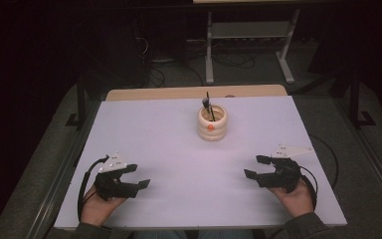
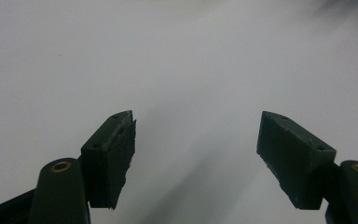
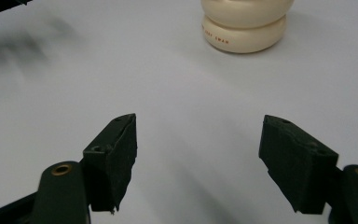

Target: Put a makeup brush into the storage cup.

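The bench (image 1: 144, 139) carries a cream ribbed holder (image 1: 212, 123) standing upright near the middle of its far edge, well apart from both hands, presumably kept central for either to reach. A dark pen (image 1: 209, 106) leans inside it. The left hand-held gripper (image 1: 138, 176) rests near the front left corner, jaws spread and empty. The right hand-held gripper (image 1: 256, 166) sits near the front right corner, jaws spread, empty, aimed at the holder.

A cream ribbed holder (image 1: 212, 124) with an orange dot sits on the pale lilac-white counter (image 1: 169, 139); black hand-held grippers carry grey plates.
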Demonstrator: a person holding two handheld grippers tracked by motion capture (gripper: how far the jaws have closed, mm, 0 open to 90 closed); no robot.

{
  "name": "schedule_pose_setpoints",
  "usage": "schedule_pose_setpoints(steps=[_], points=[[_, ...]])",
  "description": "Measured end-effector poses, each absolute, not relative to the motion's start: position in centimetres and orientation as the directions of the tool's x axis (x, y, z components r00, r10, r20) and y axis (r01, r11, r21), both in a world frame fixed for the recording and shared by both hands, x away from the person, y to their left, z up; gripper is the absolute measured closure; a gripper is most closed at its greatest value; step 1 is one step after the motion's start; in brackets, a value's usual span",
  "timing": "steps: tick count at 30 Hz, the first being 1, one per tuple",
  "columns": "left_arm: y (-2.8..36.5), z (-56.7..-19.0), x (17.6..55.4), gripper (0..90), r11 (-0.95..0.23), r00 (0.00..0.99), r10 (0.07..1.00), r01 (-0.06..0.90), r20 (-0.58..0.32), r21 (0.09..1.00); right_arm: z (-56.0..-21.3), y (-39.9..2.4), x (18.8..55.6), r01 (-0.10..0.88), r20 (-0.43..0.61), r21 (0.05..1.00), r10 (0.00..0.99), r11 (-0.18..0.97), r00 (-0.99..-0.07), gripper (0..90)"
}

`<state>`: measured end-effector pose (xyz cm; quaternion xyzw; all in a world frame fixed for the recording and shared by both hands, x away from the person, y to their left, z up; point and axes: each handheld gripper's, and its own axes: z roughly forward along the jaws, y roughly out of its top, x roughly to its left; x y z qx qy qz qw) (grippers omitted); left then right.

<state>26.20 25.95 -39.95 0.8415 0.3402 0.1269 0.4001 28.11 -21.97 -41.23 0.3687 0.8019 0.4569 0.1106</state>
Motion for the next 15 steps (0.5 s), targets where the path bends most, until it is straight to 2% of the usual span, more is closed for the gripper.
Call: schedule_pose_setpoints(steps=[15], points=[[26.07, -41.01, 25.78, 27.1, -0.468, 0.751, 0.656, 0.486, -0.078, 0.738, -41.73, -22.73, 27.1, 0.487, 0.161, 0.821, 0.698, 0.297, -0.697, 24.6]])
